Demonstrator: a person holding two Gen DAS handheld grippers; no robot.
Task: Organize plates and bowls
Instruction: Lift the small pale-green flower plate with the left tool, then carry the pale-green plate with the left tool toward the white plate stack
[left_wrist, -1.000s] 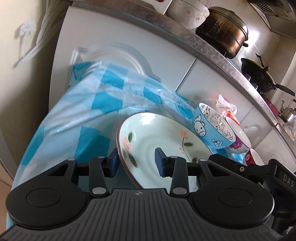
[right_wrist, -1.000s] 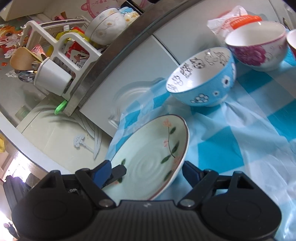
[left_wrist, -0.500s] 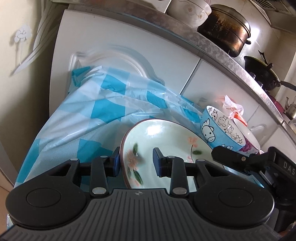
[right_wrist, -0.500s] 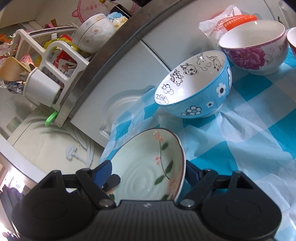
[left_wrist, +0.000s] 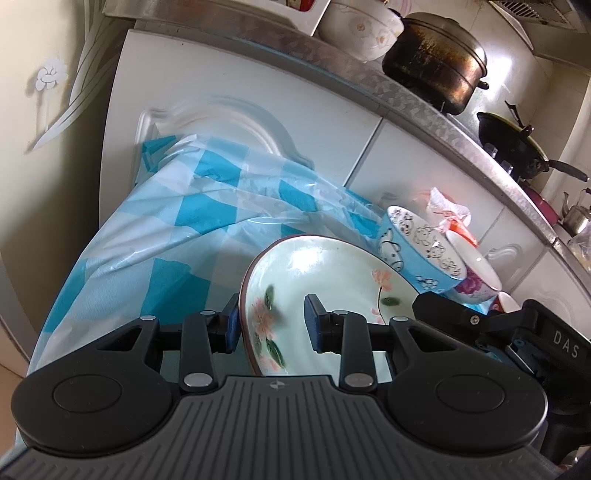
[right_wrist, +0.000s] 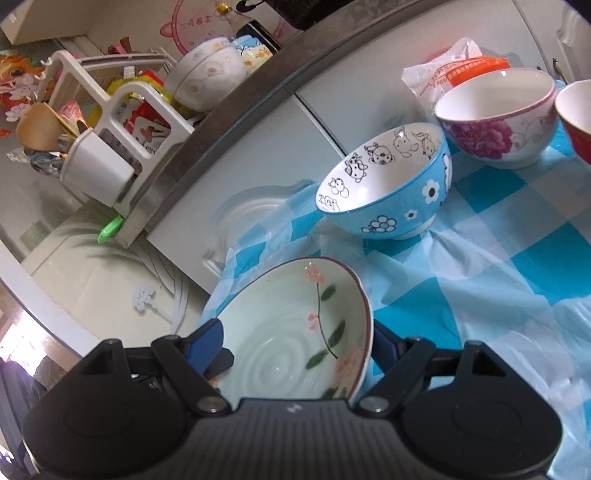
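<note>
My left gripper (left_wrist: 272, 325), a black two-finger unit with blue pads, points downward at a moderate angle; its jaws have just been closing and now straddle the rim of the pale green floral plate (left_wrist: 332, 280), one pad outside and one over the inner face. My right gripper (right_wrist: 295, 341), of the same build, holds its jaws half-wide across that plate's opposite side.

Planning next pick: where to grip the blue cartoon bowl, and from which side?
Probably pinch the left rim of the blue cartoon bowl, as the right wrist view shows it, one finger inside, one outside, from above. It stands upright, mouth open; the floral bowl crowds its right.
</note>
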